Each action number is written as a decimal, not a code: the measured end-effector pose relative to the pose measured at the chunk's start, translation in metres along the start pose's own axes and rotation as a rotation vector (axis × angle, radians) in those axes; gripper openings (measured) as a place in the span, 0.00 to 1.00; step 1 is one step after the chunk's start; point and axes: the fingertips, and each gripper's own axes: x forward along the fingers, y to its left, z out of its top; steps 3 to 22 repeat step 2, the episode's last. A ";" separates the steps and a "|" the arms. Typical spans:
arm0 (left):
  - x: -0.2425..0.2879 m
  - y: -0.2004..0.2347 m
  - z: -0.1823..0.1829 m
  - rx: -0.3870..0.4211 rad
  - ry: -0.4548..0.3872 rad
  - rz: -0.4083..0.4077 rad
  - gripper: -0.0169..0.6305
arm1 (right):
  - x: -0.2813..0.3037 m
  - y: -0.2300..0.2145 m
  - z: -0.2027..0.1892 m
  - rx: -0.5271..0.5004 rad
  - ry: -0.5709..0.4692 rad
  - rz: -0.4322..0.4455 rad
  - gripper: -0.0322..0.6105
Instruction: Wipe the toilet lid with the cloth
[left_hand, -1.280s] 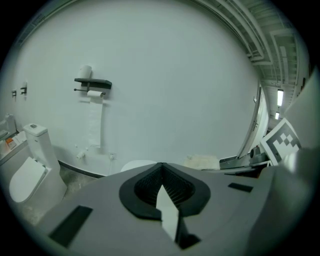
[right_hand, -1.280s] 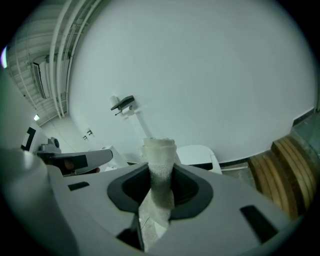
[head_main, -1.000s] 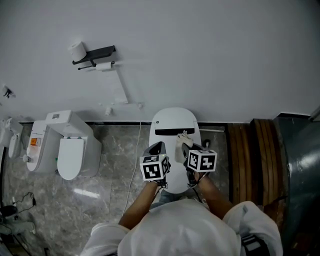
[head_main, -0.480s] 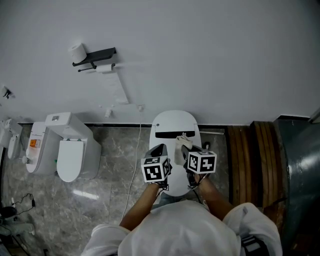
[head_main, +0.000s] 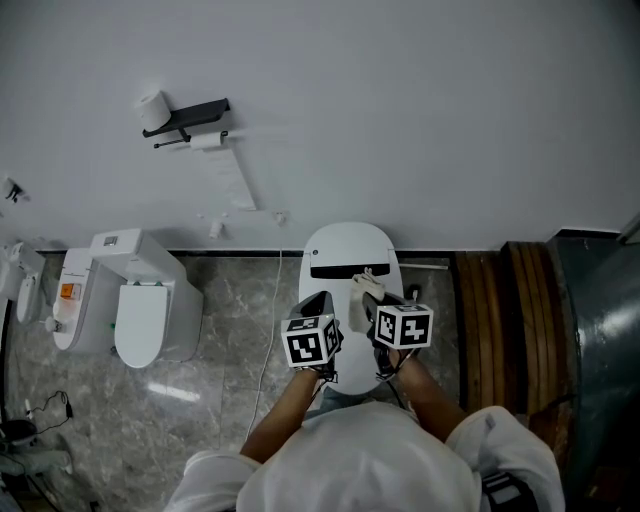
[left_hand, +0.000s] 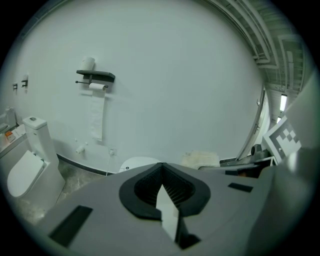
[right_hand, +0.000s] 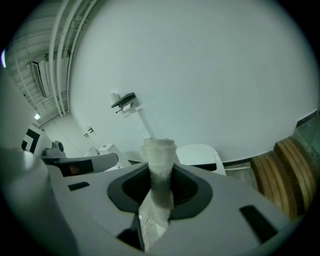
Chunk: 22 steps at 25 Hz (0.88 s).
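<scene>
Unmoved, left gripper (head_main: 320, 300) and right gripper (head_main: 372, 302), holding cloth (head_main: 357, 298), slant toward toilet lid (head_main: 345, 245).

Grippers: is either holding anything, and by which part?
The right gripper clamps the cloth mid-length, bunched end poking forward; the left gripper is shut, empty.

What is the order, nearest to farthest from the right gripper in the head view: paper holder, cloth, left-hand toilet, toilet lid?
1. cloth, clamped in the right gripper itself.
2. toilet lid, just below and ahead of it.
3. left-hand toilet on the floor and paper holder up on the wall: both far off to the left, too close to call.
</scene>
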 end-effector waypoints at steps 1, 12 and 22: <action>0.000 0.000 0.000 -0.001 0.000 0.002 0.05 | 0.000 0.000 0.000 0.000 0.000 0.001 0.20; 0.001 0.001 0.000 -0.001 0.000 0.004 0.05 | 0.000 0.000 0.001 0.000 0.000 0.001 0.20; 0.001 0.001 0.000 -0.001 0.000 0.004 0.05 | 0.000 0.000 0.001 0.000 0.000 0.001 0.20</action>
